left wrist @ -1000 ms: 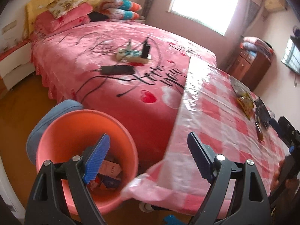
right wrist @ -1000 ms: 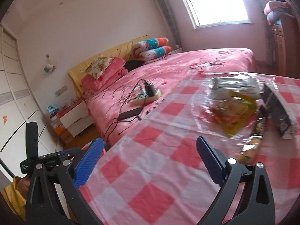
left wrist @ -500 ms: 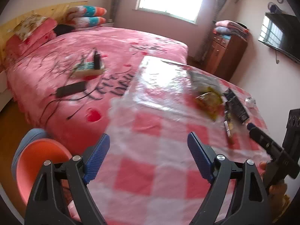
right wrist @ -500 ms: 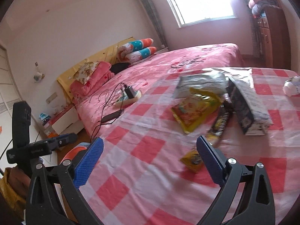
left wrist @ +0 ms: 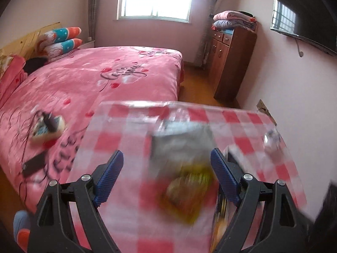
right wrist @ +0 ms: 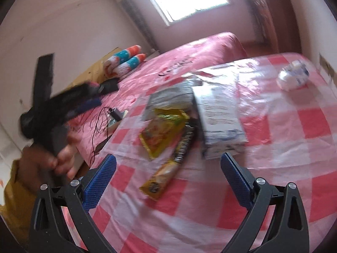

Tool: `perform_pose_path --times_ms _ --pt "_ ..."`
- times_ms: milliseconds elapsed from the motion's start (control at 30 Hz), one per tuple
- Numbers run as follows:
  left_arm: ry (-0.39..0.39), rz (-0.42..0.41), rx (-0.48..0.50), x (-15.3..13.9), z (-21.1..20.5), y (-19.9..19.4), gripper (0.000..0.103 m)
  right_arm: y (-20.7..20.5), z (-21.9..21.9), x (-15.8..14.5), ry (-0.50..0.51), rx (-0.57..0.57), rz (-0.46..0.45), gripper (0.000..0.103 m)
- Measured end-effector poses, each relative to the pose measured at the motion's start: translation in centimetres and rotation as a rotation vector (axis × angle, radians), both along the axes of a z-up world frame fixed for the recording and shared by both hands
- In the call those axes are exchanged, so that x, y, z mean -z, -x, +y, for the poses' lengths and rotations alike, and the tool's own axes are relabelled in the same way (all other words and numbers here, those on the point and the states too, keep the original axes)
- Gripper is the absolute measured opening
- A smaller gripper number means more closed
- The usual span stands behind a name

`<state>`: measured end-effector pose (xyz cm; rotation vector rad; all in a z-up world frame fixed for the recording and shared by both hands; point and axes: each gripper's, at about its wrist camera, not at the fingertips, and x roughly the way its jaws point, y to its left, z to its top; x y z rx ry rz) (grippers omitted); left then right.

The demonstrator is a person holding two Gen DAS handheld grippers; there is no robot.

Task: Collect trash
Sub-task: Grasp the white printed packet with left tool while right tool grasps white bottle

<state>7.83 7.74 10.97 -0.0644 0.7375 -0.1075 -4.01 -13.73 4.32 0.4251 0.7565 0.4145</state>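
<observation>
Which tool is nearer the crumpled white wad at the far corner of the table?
Right, most likely. The right tool has the wad ahead and to its right, across bare checked cloth. The left tool hangs over the yellow snack packet, and the wad lies farther off to its right.

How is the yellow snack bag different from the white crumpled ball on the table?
The yellow snack bag lies flat; the white crumpled ball is bunched up and round. The bag sits in the pile of wrappers; the ball sits alone near the far corner. Both rest on the checked tablecloth.
</observation>
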Motion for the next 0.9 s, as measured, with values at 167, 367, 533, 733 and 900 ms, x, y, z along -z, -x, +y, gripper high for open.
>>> perform_pose_path --times_ms 167,367,533,733,900 --pt "-0.015 0.082 -0.025 1.7 -2.9 -8.3 0.085 -1.1 -5.2 0.3 -0.101 0.102 0.099 0.098" --pt "-0.036 0.207 -0.054 5.5 -4.0 -14.6 0.080 -3.8 -11.7 0.2 -0.102 0.212 0.141 0.098" --pt "0.003 0.293 -0.076 7.8 -3.6 -17.1 0.074 -8.6 -17.4 1.4 -0.134 0.330 0.193 0.095" --pt "0.044 0.352 -0.063 9.9 -3.7 -18.0 0.066 -13.5 -18.7 2.7 -0.080 0.351 0.229 0.078" --pt "0.028 0.335 -0.030 9.9 -4.1 -17.5 0.063 -16.4 -17.0 2.8 -0.013 0.303 0.195 0.077"
